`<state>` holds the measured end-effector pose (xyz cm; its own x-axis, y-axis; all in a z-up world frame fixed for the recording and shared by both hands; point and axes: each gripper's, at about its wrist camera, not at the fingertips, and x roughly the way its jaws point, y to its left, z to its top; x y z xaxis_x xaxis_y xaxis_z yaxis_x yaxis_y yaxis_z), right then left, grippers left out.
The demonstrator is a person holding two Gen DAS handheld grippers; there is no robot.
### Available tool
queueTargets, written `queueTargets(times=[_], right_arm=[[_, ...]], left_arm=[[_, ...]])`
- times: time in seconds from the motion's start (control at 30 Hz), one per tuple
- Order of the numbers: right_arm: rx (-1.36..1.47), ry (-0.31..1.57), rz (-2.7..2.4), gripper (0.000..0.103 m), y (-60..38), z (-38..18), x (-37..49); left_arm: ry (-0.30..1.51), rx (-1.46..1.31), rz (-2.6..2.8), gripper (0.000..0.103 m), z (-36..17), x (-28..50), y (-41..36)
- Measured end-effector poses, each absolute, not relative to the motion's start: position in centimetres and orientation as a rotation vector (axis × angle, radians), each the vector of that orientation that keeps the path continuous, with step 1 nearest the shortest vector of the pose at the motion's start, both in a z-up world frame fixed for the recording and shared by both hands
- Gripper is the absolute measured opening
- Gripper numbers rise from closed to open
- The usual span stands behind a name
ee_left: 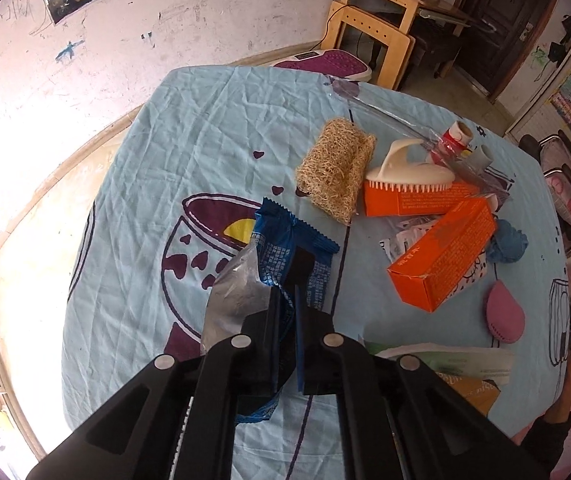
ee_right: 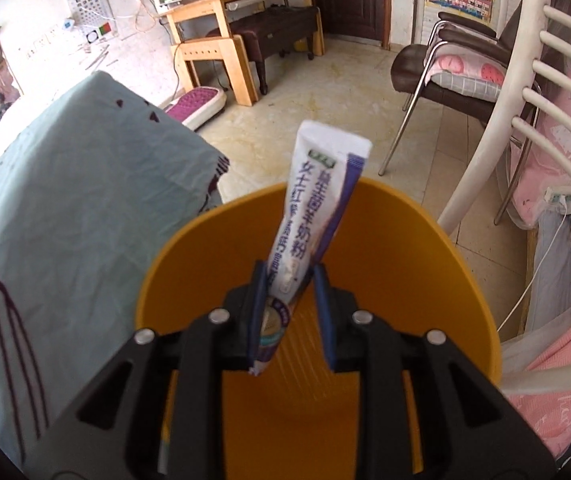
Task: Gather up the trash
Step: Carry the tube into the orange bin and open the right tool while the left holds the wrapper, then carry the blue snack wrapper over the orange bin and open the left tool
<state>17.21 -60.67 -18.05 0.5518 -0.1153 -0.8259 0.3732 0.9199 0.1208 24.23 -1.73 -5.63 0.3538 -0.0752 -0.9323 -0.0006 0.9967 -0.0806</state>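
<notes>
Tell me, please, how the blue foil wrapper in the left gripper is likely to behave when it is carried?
The blue foil wrapper looks crumpled and torn open, so it is probably floppy and very light. Its silver lining looks glossy, so it may slip, though the left gripper seems shut on it. It should crush rather than break.

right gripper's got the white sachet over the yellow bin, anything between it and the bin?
Nothing visible. The white sachet sits between the right gripper's fingers, directly above the open mouth of the yellow bin. The bin interior below looks bare, and the table edge lies off to the left.
</notes>
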Motion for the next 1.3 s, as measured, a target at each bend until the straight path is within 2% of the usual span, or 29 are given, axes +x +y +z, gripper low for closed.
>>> queueTargets(times=[0.07, 0.1, 0.13, 0.17, 0.33, 0.43, 0.57, 0.67, 0.8, 0.93, 1.1, 1.17, 1.23, 1.3], right_arm=[[0.303, 0.952, -0.307, 0.036, -60.8, -18.3, 17.3], [0.311, 0.947, -0.313, 0.058, -60.9, -18.2, 17.3], [0.32, 0.936, -0.316, 0.073, -61.1, -18.1, 17.2], [0.327, 0.922, -0.319, 0.076, -61.2, -17.9, 17.1], [0.366, 0.874, -0.338, 0.076, -62.0, -17.3, 16.3], [0.389, 0.835, -0.334, 0.076, -62.5, -16.5, 15.4], [0.437, 0.751, -0.347, 0.076, -63.5, -14.8, 13.8], [0.443, 0.68, -0.376, 0.084, -64.4, -13.1, 12.2], [0.474, 0.612, -0.441, 0.085, -66.4, -11.5, 9.8], [0.552, 0.56, -0.487, 0.085, -69.2, -10.8, 7.5], [0.618, 0.516, -0.497, 0.086, -71.3, -10.4, 5.5], [0.625, 0.511, -0.49, 0.086, -71.5, -10.4, 5.5], [0.627, 0.513, -0.479, 0.086, -71.5, -10.4, 5.5], [0.624, 0.517, -0.469, 0.086, -71.4, -10.4, 5.5]], left_arm=[[1.19, -0.131, -0.071, 0.001, -5.1, 24.1, -1.2], [1.175, -0.151, -0.077, 0.0, -4.7, 24.0, -0.9], [1.156, -0.167, -0.092, 0.0, -4.1, 23.7, -0.8], [1.139, -0.182, -0.105, 0.0, -3.5, 23.5, -0.6], [1.065, -0.2, -0.155, 0.0, 0.1, 22.7, -1.7], [1.034, -0.179, -0.239, 0.0, 2.3, 22.9, -5.0], [1.004, -0.092, -0.419, 0.0, 4.5, 23.1, -13.6], [0.999, -0.02, -0.57, 0.0, 4.9, 23.3, -22.3], [1.053, 0.04, -0.711, 0.0, 1.8, 23.4, -34.0], [1.175, 0.068, -0.76, 0.0, -4.1, 23.1, -44.3], [1.361, 0.069, -0.818, 0.0, -11.2, 22.5, -52.2], [1.387, 0.081, -0.832, 0.021, -12.9, 22.2, -53.3], [1.35, 0.061, -0.835, 0.091, -13.0, 22.3, -53.3], [1.319, -0.003, -0.884, 0.093, -12.5, 22.0, -52.4]])
